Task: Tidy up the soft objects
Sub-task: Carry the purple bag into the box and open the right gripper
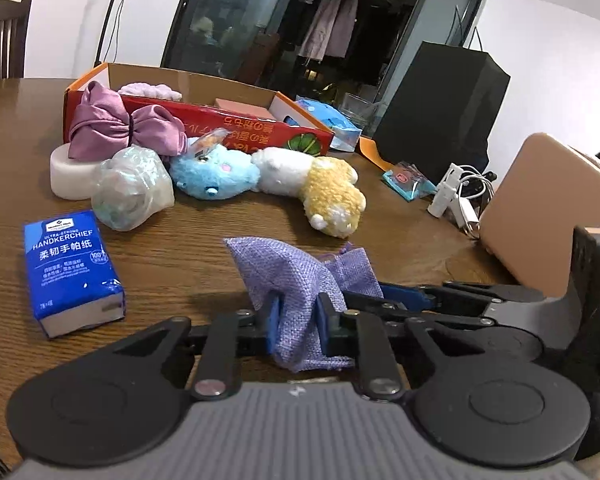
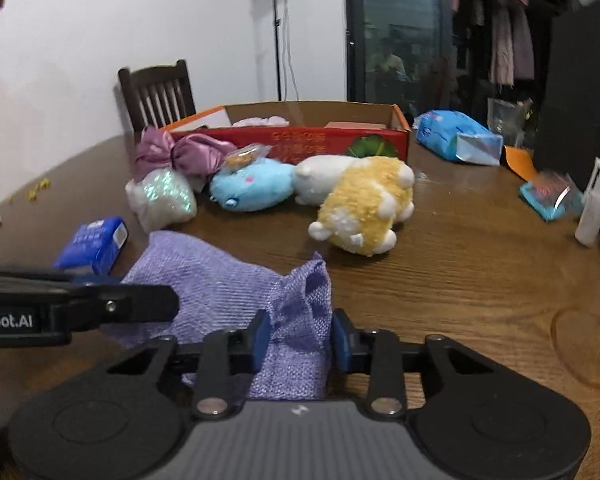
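A purple woven cloth pouch (image 1: 296, 276) lies on the wooden table (image 1: 188, 248) right in front of both cameras. My left gripper (image 1: 298, 322) is shut on its near edge, blue pads pressing the fabric. My right gripper (image 2: 300, 340) is shut on the pouch (image 2: 236, 280) at its gathered end. In the left wrist view the right gripper's fingers (image 1: 404, 296) reach in from the right. Beyond lie a blue plush (image 1: 214, 176), a white-and-yellow plush (image 1: 320, 184), a purple satin bow (image 1: 120, 124) and a clear plastic bundle (image 1: 132, 188). The red cardboard box (image 1: 228, 124) stands open at the back.
A blue handkerchief pack (image 1: 72, 272) lies at the left. A white foam block (image 1: 68, 176) sits under the bow. A blue wipes pack (image 2: 456, 136), a small teal packet (image 2: 548, 196), white chargers (image 1: 456, 196), a tan box (image 1: 540, 212) and a black bag (image 1: 444, 112) crowd the right side.
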